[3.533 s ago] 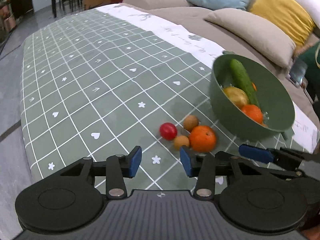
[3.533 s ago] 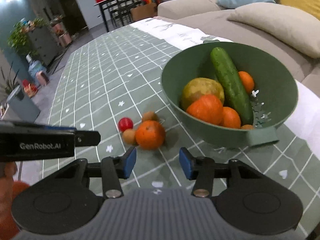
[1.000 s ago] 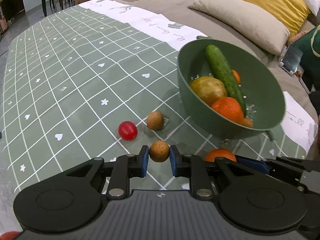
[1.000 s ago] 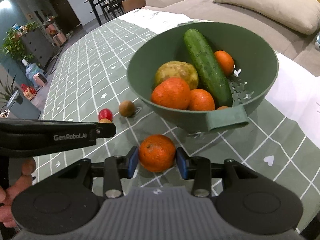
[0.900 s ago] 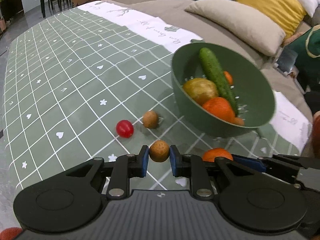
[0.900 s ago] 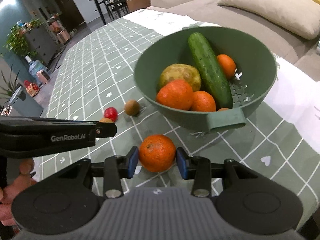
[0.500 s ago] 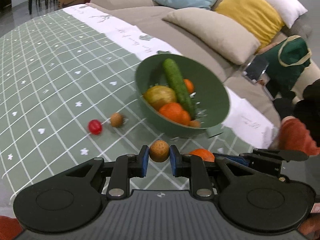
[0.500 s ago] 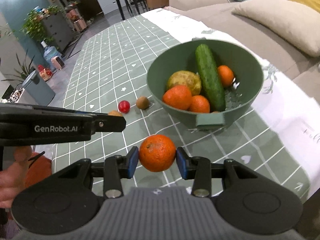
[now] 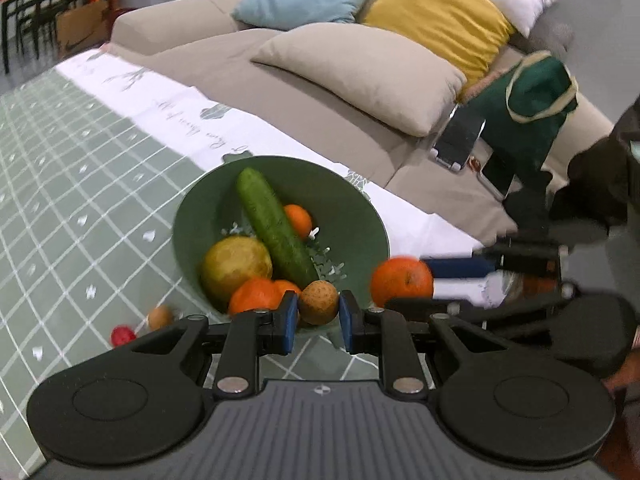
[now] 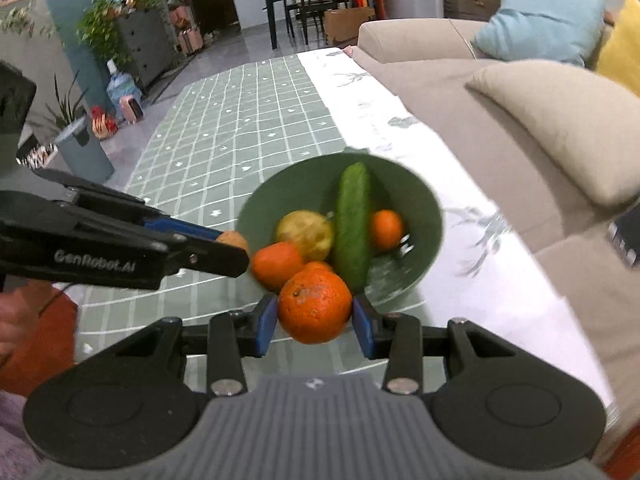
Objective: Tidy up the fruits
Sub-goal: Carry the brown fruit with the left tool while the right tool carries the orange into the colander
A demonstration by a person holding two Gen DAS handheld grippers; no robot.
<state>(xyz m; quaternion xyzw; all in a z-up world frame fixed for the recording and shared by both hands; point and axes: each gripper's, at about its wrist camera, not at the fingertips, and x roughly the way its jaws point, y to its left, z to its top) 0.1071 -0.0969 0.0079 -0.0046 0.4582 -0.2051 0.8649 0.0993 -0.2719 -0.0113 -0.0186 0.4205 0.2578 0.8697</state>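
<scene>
the left tool [image 9: 318,317] is closed on a small brown fruit [image 9: 318,302], held in the air at the near rim of the green bowl [image 9: 352,208]. the right tool [image 10: 314,321] is clamped on a large orange [image 10: 315,306], also lifted and just short of the bowl's near edge. neither fruit has been let go yet.

already in the bowl: a cucumber [image 9: 274,226], a yellowish round fruit [image 9: 236,264] and several smaller oranges [image 9: 256,301] (the exact count is hard to tell where they overlap).

left on the tabletop [image 9: 80,184], well to the left of the bowl, are another small brown fruit [image 9: 159,317] and a small red fruit [image 9: 122,335], lying near each other.

so the job looks well past halfway: two pieces are about to be dropped in, and two more remain to be picked up afterward.
</scene>
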